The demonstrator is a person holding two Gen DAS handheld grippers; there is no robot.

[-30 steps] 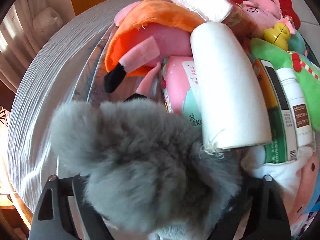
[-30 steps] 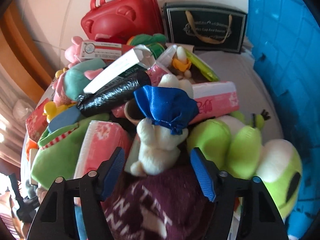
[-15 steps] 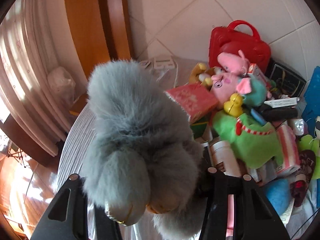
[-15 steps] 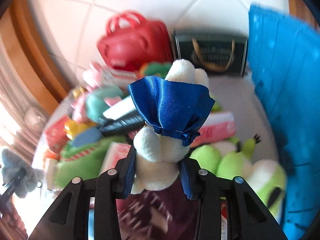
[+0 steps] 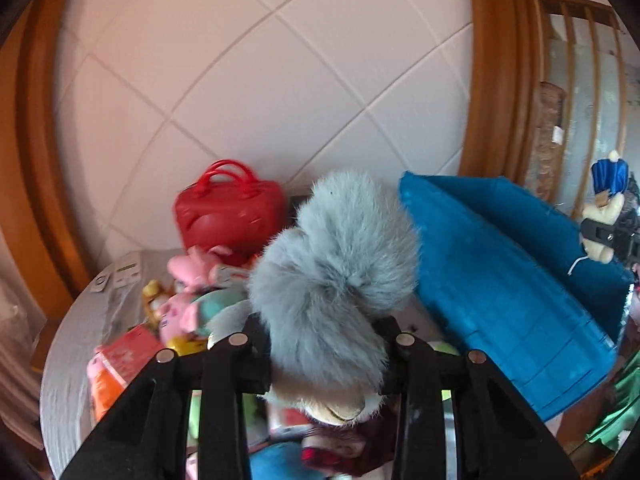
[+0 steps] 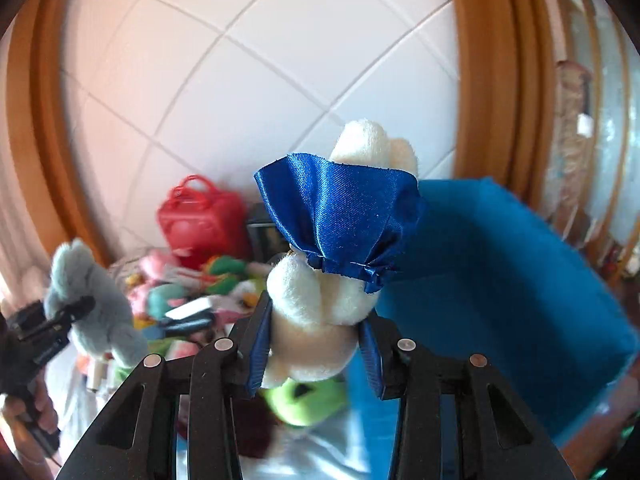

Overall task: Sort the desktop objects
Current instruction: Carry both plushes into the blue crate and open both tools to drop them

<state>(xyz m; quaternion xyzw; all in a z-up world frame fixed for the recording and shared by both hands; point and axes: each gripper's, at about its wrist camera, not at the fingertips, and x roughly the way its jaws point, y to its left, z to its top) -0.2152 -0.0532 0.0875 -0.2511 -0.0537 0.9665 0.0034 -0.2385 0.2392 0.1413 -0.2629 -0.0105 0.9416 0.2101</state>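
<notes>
Both toys have risen off the pile: the left gripper (image 5: 320,356), still closing, clamps the grey plush (image 5: 336,264); the right gripper (image 6: 316,344) clamps the cream plush (image 6: 320,304), probably a rabbit, near the blue bin (image 6: 500,280).

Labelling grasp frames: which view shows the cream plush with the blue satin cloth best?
Right wrist view: the cream plush fills the centre, pinched low between the right gripper pads, blue cloth sharp. The left wrist view shows it only small at the right edge, partly cut off.

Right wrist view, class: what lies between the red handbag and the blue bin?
In the right wrist view, the white plush toy with its blue satin cloth hangs in front, between the red handbag and the blue bin.
</notes>
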